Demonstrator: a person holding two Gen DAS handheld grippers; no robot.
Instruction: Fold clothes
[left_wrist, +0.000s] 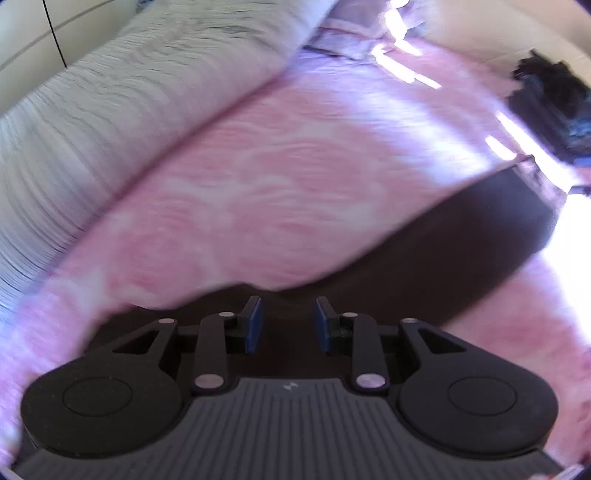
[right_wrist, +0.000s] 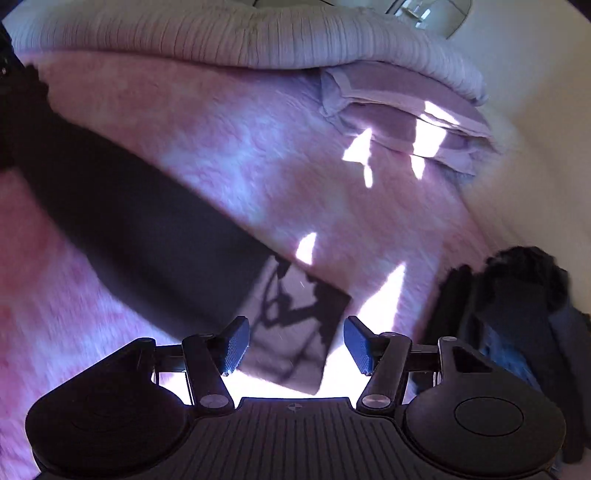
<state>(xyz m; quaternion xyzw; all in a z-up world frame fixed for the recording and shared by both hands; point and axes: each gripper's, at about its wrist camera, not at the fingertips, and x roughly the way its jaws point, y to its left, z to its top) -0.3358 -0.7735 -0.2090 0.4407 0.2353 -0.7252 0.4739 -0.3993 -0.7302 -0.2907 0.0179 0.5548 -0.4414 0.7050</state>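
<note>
- My left gripper: its two blue pads stand apart with nothing between them, hovering over the dark garment.
- My right gripper: its two blue pads stand wide apart and hold nothing; the garment's end lies under the gap.
- One dark garment, a long flat strip, lies spread across the pink bedspread. In the right wrist view it runs from the left edge of the bed down to just in front of my right gripper, where its squared end is sunlit and carries the gripper's shadow.
- One heap of dark clothes sits toward the right edge of the bed, apart from the spread garment; it shows also in the left wrist view. I cannot count the pieces in it.
- One ribbed pale blanket lies bunched along the far edge of the bed.
- One pillow lies under the blanket's right end.
- The left wrist view is motion-blurred; fine detail there cannot be told.
</note>
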